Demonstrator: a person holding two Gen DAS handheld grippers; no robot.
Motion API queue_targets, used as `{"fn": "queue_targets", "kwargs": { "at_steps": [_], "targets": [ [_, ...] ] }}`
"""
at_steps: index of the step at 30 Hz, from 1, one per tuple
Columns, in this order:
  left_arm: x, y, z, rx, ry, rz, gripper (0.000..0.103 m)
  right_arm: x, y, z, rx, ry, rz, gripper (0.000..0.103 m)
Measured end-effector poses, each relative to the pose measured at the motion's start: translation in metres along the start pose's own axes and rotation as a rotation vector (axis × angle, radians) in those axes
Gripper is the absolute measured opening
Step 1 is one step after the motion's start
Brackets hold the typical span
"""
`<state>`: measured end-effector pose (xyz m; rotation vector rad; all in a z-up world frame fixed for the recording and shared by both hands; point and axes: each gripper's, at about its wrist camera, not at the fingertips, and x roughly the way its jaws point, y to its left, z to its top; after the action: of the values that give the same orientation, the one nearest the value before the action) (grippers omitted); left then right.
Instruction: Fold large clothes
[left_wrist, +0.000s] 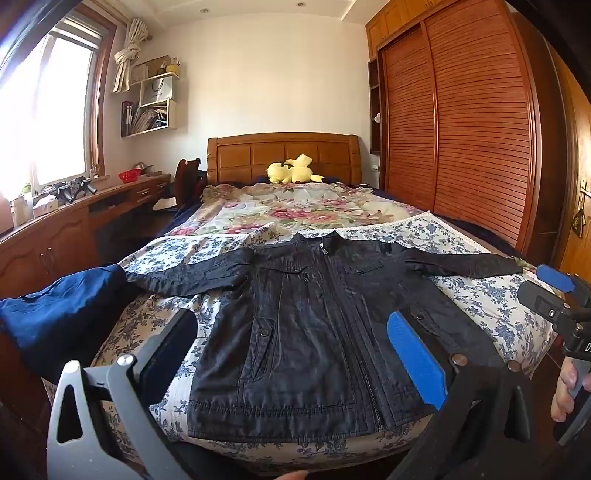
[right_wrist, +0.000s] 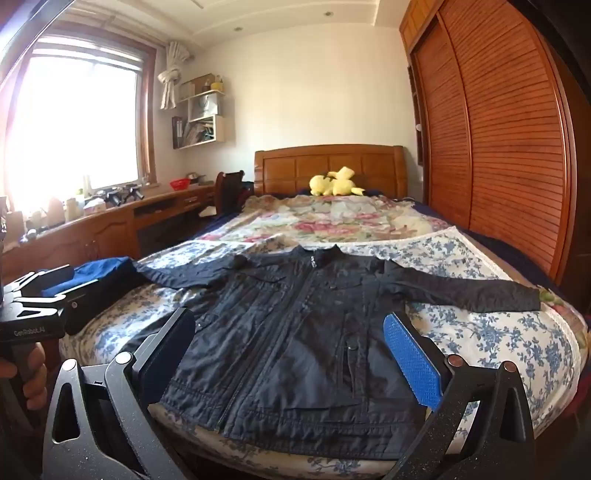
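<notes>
Fingers (left_wrist: 415, 360) spread above jacket (left_wrist: 310, 332)

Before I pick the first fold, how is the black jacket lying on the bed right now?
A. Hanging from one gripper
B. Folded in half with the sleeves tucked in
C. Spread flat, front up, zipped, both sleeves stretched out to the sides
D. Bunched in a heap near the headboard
C: the black jacket lies flat on the floral bedspread, zipper closed, sleeves out sideways; both grippers are open and hold nothing.
</notes>
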<state>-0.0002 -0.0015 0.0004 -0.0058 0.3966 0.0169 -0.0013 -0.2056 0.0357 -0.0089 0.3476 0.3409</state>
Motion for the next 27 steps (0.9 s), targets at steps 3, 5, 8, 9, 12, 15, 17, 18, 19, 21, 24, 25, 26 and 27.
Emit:
{"fn": "queue_targets", "kwargs": {
  "at_steps": [3, 5, 8, 9, 12, 15, 17, 18, 19, 21, 24, 25, 26, 27],
  "targets": [
    [0.0, -0.001, 0.0, -0.005, 0.001, -0.006, 0.103, 0.002, 0.0, -0.001, 0.002, 0.002, -0.003, 0.103],
    [-0.001, -0.003, 0.0, -0.004, 0.001, -0.008, 0.103, 0.003, 0.0, -0.002, 0.002, 0.002, -0.004, 0.103],
    [-0.003, -0.004, -0.004, 0.0, -0.001, -0.014, 0.103, 0.002, 0.0, -0.003, 0.003, 0.001, -0.01, 0.103],
    [-0.003, -0.003, -0.003, -0.004, -0.002, -0.019, 0.103, 0.002, 0.0, -0.003, 0.003, -0.001, -0.011, 0.103],
    [-0.004, -0.005, -0.003, -0.003, -0.004, -0.023, 0.103, 0.006, -0.001, -0.005, 0.001, 0.017, -0.001, 0.103],
    [-0.005, -0.006, -0.002, -0.004, -0.005, -0.024, 0.103, 0.004, -0.002, -0.003, 0.005, 0.016, 0.005, 0.103],
    [-0.006, -0.006, -0.001, -0.004, -0.007, -0.026, 0.103, 0.003, -0.001, -0.004, 0.005, 0.014, 0.005, 0.103],
    [-0.006, -0.006, -0.001, -0.004, -0.008, -0.028, 0.103, 0.003, 0.0, -0.004, 0.005, 0.014, 0.004, 0.103],
    [-0.009, -0.007, 0.0, -0.003, -0.01, -0.028, 0.103, 0.003, 0.0, -0.004, 0.006, 0.015, 0.005, 0.103],
    [-0.011, -0.009, 0.003, -0.001, -0.012, -0.029, 0.103, 0.003, -0.001, -0.003, 0.008, 0.014, 0.006, 0.103],
    [-0.012, -0.011, 0.004, 0.002, -0.012, -0.03, 0.103, 0.003, -0.001, -0.003, 0.008, 0.013, 0.006, 0.103],
    [-0.012, -0.011, 0.004, 0.002, -0.013, -0.031, 0.103, 0.003, -0.001, -0.003, 0.009, 0.013, 0.007, 0.103],
    [-0.012, -0.012, 0.004, 0.002, -0.014, -0.032, 0.103, 0.003, -0.001, -0.004, 0.01, 0.012, 0.007, 0.103],
    [-0.013, -0.012, 0.004, 0.003, -0.016, -0.034, 0.103, 0.003, 0.0, -0.004, 0.01, 0.012, 0.007, 0.103]
  ]
}}
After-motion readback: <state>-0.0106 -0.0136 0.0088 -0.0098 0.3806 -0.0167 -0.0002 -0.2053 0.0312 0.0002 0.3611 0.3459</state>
